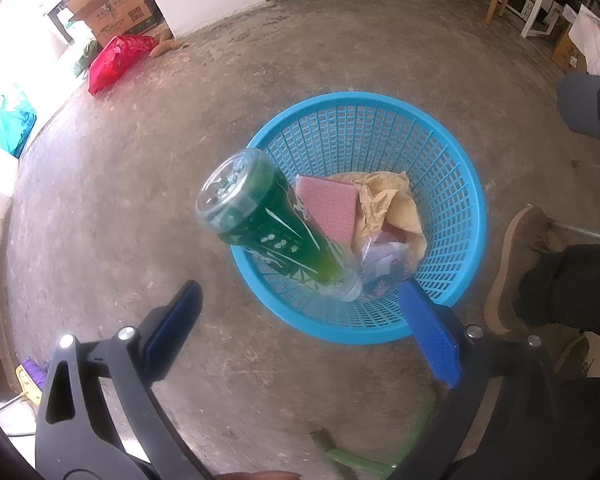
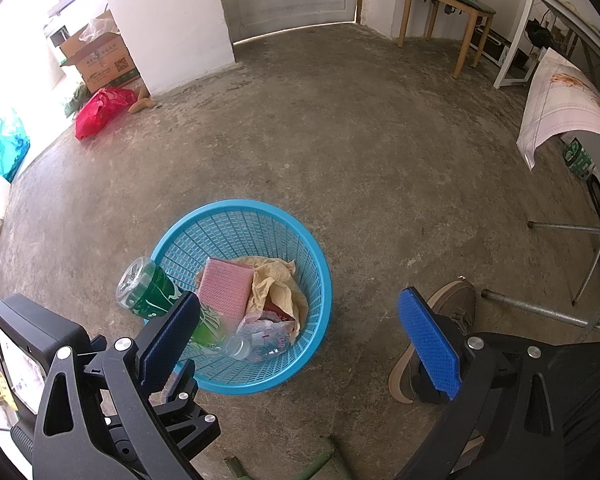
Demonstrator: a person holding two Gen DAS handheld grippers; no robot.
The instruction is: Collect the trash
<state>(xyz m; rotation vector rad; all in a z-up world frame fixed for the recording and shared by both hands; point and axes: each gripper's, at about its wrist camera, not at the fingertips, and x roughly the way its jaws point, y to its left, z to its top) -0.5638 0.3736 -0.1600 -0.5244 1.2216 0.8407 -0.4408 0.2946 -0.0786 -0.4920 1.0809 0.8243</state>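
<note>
A blue mesh basket (image 1: 452, 148) stands on the concrete floor. A green plastic bottle (image 1: 260, 216) lies tilted over its near left rim, neck down inside, base sticking out. Inside lie a pink sponge (image 1: 332, 208), crumpled tan paper (image 1: 392, 204) and a clear wrapper (image 1: 384, 264). My left gripper (image 1: 300, 320) is open and empty just above the basket's near rim, apart from the bottle. My right gripper (image 2: 300, 340) is open and empty beside the basket (image 2: 300, 240); the bottle (image 2: 148, 292), sponge (image 2: 224, 292) and paper (image 2: 276, 284) show there too.
A red bag (image 2: 100, 110), a cardboard box (image 2: 100, 60) and a teal bag (image 2: 10, 144) sit at the far left. A wooden chair (image 2: 444, 12) and a table with a cloth (image 2: 564, 104) stand on the right. The person's shoe (image 2: 440, 332) is beside the basket.
</note>
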